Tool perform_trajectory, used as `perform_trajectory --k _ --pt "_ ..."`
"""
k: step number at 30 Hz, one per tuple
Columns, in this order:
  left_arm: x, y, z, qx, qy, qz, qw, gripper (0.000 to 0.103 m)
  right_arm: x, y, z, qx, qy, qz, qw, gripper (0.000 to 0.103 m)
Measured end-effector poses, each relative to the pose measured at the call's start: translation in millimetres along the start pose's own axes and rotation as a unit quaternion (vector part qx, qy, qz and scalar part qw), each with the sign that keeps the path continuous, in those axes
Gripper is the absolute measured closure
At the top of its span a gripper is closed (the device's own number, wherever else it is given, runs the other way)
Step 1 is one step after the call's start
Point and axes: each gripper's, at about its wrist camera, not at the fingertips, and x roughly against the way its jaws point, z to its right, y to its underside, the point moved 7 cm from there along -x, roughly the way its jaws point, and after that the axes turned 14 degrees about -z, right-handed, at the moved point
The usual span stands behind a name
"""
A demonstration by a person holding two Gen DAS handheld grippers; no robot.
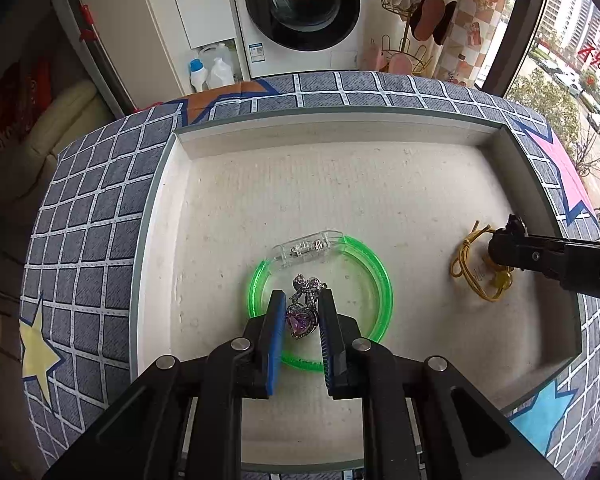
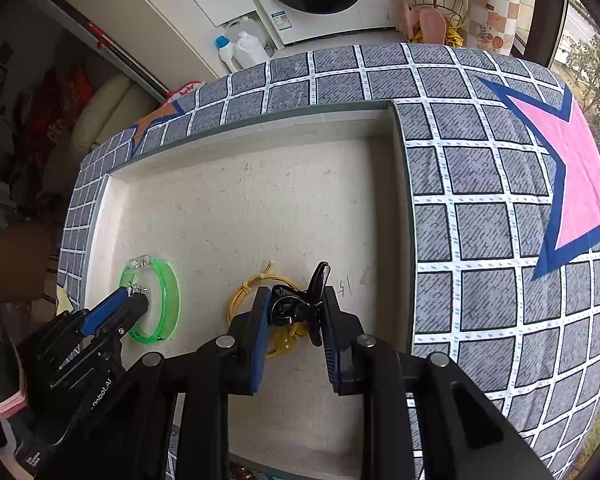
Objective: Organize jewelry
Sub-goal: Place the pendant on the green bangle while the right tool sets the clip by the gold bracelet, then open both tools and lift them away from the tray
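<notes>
A shallow cream-lined tray (image 1: 204,208) is seated on a grid-patterned cloth (image 1: 92,240). Inside the tray, a green bangle (image 1: 382,280) is laid flat left of centre. The left gripper (image 1: 302,300) is held over the bangle's ring, jaws narrow, clamped on a purple heart brooch (image 1: 299,322). Right of the bangle, a yellow cord bracelet (image 1: 466,268) is laid. Above it, a black hair clip (image 2: 300,304) is gripped in the right gripper (image 2: 296,300), jaws narrow.
</notes>
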Motion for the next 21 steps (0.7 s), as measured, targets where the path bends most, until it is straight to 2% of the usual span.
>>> perform_trajectory --k 1,3,5,10,13,14,15,17,18,21 --pt "-0.5 0.0 0.0 0.000 -0.001 -0.001 1.0000 0.074 0.5 0.2 -0.8 0.002 -0.003 0.002 1.000 0.070" --pt "-0.9 -0.1 -0.2 0.001 -0.001 -0.002 1.0000 0.074 1.0 0.4 -2.9 0.005 -0.005 0.003 1.000 0.048" --pt "0.4 -0.3 0.0 0.002 0.002 -0.003 1.0000 0.074 2.0 0.5 -4.4 0.005 -0.004 0.004 1.000 0.039" --pt "7.9 -0.6 0.6 0.000 0.006 0.005 1.0000 0.074 10.6 -0.6 -8.2 -0.005 -0.035 0.011 0.999 0.038" --pt "11.7 -1.1 0.1 0.001 0.016 0.011 0.9998 0.074 18.4 0.0 -10.2 -0.010 -0.053 0.018 0.998 0.033" --pt "12.2 -1.4 -0.2 0.001 0.016 0.012 0.9998 0.068 20.6 0.6 -11.0 -0.011 -0.058 0.020 0.998 0.032" --pt "12.9 -1.5 -0.9 0.003 0.014 0.014 0.9998 0.034 22.1 1.2 -11.4 -0.012 -0.063 0.020 0.998 0.032" --pt "20.6 -1.6 -5.5 0.016 -0.002 0.037 0.9992 0.000 23.6 2.9 -12.8 -0.014 -0.068 0.020 0.997 0.030" --pt "26.4 -1.5 -6.4 0.017 -0.008 0.049 0.9986 0.000 24.7 4.1 -13.1 -0.015 -0.071 0.020 0.997 0.029" --pt "29.3 -1.2 -5.0 0.012 -0.005 0.043 0.9990 0.000 28.5 8.7 -11.1 -0.022 -0.080 0.023 0.996 0.028"
